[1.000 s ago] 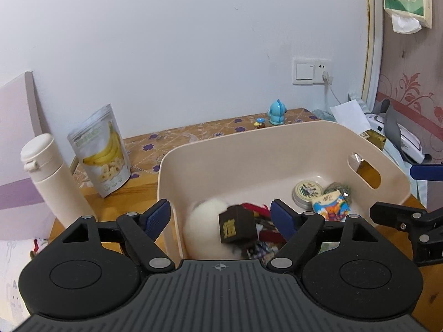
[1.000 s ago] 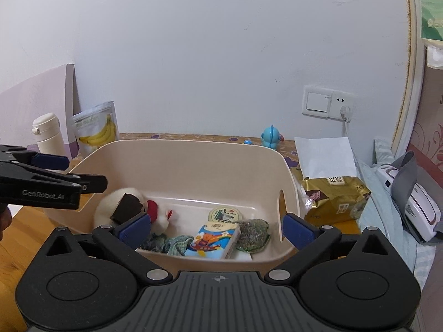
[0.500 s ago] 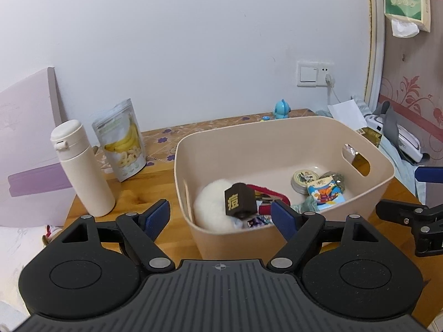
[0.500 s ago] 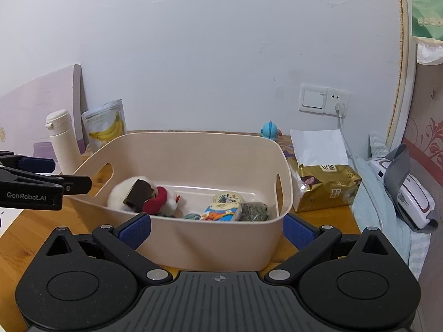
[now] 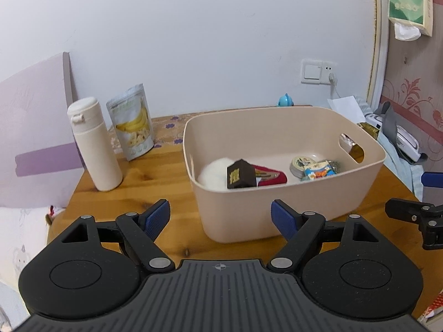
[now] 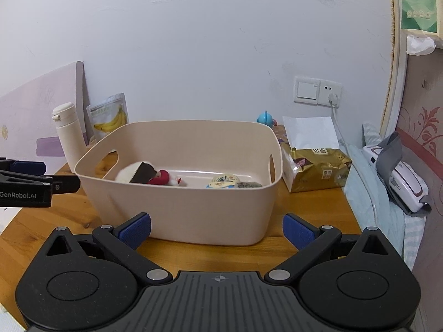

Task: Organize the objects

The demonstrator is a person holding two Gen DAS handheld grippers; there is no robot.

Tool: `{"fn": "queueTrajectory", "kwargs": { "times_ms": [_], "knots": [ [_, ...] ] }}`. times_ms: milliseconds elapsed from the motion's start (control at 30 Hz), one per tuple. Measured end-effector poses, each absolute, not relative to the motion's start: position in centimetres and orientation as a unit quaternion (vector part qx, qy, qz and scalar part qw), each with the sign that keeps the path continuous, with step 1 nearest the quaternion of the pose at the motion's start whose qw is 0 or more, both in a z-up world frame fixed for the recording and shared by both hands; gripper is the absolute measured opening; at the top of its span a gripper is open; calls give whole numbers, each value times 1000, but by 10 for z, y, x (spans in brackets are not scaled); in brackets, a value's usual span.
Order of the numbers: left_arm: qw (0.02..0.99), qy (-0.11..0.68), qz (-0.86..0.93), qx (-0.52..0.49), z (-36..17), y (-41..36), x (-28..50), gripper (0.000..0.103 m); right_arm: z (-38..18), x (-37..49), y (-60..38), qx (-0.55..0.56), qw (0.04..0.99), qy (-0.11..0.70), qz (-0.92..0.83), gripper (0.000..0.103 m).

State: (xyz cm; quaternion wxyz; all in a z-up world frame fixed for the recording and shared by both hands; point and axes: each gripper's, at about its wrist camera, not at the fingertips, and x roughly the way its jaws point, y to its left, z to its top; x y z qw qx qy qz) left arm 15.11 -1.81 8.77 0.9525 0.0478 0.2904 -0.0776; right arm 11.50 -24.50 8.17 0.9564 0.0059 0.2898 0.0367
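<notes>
**Both grippers empty, bin straight ahead**

The beige bin (image 5: 285, 199) sits on the wooden table (image 5: 144, 182) directly in front of both grippers, its long axis running left to right across their view. The left gripper (image 5: 220, 217) stands wide with nothing between its blue pads and faces the bin's near left corner; the right gripper (image 6: 216, 231), equally wide and empty, faces the middle of the near wall. Neither touches the bin.

Loose things outside the bin look nearer the left hand: the white bottle (image 5: 92, 144) and banana chip bag (image 5: 133, 126) stand left of the bin. The gold packet (image 6: 318, 166) lies just right of it, nearer the right hand.
</notes>
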Motion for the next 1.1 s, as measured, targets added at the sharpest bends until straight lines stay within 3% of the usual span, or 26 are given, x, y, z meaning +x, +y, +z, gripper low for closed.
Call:
{"fn": "queueTrajectory", "kwargs": {
  "times_ms": [1100],
  "knots": [
    [964,254,-71,23,81,-17,41,82,63,34,-248,25,962,270,39,103]
  ]
}}
